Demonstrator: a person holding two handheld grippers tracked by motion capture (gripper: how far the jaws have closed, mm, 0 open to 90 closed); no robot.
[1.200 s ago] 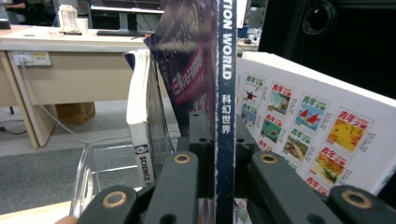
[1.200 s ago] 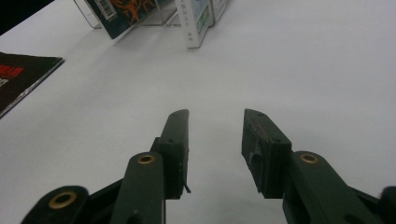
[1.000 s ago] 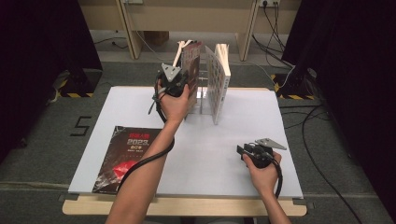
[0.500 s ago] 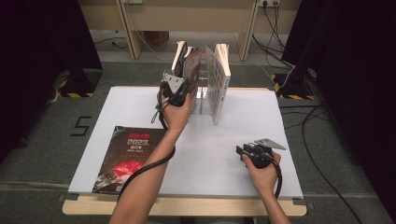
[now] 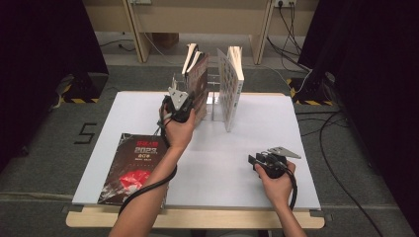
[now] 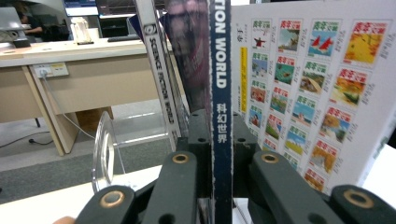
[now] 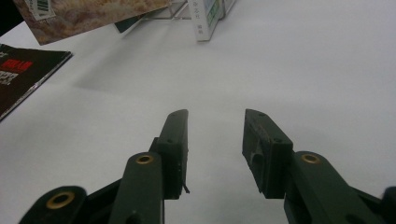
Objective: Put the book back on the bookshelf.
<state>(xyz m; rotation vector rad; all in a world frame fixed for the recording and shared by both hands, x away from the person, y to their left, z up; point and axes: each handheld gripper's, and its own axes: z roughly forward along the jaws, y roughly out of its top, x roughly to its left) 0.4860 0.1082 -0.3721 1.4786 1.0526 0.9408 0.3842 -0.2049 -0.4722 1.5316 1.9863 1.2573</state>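
Observation:
A dark-spined magazine point(image 5: 198, 81) stands upright at the clear acrylic rack point(image 5: 213, 100) near the table's far edge. My left gripper point(image 5: 186, 106) is shut on its near edge. In the left gripper view the jaws clamp the blue spine point(image 6: 220, 88), lettered "SCIENCE FICTION WORLD". Just left of it leans a white-spined magazine point(image 6: 159, 79). A magazine with a grid of small covers point(image 5: 231, 84) stands to the right in the rack. My right gripper point(image 5: 257, 161) rests on the white table point(image 5: 316, 148) at the near right, open, with nothing between its jaws point(image 7: 215, 126).
A black magazine with red lettering point(image 5: 133, 165) lies flat at the table's near left corner. A curved clear divider point(image 6: 105, 154) of the rack rises left of the held spine. Cables and wooden bench legs point(image 5: 136, 29) are on the floor behind.
My left gripper has come down and toward the near side with the magazine still in its jaws. The right gripper has stayed where it was.

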